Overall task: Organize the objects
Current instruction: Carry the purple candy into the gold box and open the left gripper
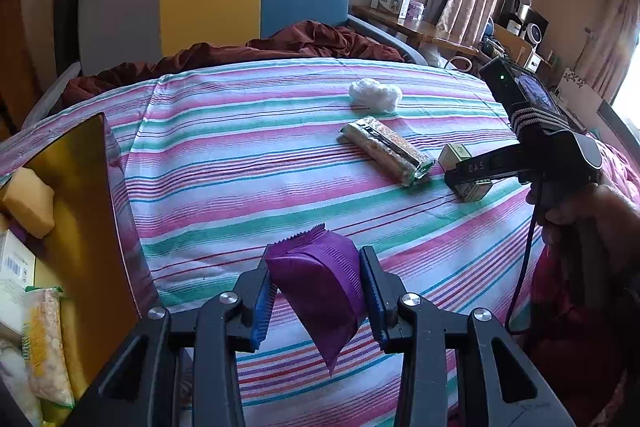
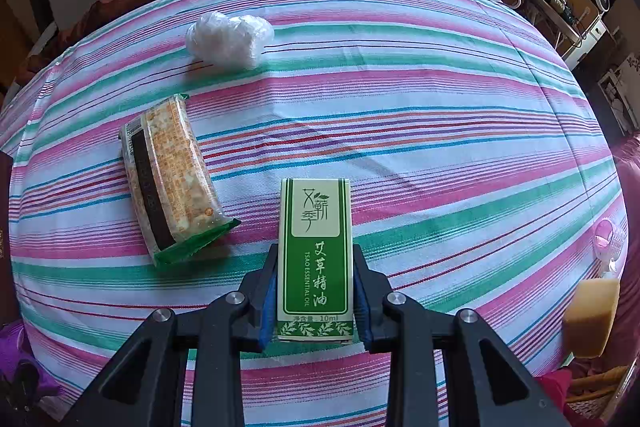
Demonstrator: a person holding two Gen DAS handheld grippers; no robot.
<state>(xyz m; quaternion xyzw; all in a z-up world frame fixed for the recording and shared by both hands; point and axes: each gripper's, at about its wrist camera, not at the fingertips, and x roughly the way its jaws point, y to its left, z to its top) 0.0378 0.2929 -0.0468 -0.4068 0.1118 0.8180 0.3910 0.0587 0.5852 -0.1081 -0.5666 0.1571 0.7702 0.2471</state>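
My left gripper (image 1: 318, 297) is shut on a purple snack packet (image 1: 320, 291) and holds it above the striped bedsheet (image 1: 248, 163). My right gripper (image 2: 315, 291) is shut on a green essential oil box (image 2: 316, 259), which lies on or just above the sheet; it also shows in the left wrist view (image 1: 466, 169). A cracker packet (image 2: 170, 179) lies left of the box, also seen in the left wrist view (image 1: 384, 151). A white crumpled plastic bag (image 2: 230, 37) lies farther back, also in the left wrist view (image 1: 374, 94).
A yellow box (image 1: 80, 211) at the left holds a sponge (image 1: 28, 201), a cracker packet (image 1: 46, 343) and other items. A yellow sponge (image 2: 592, 319) sits at the bed's right edge. A brown blanket (image 1: 248, 55) and headboard lie beyond.
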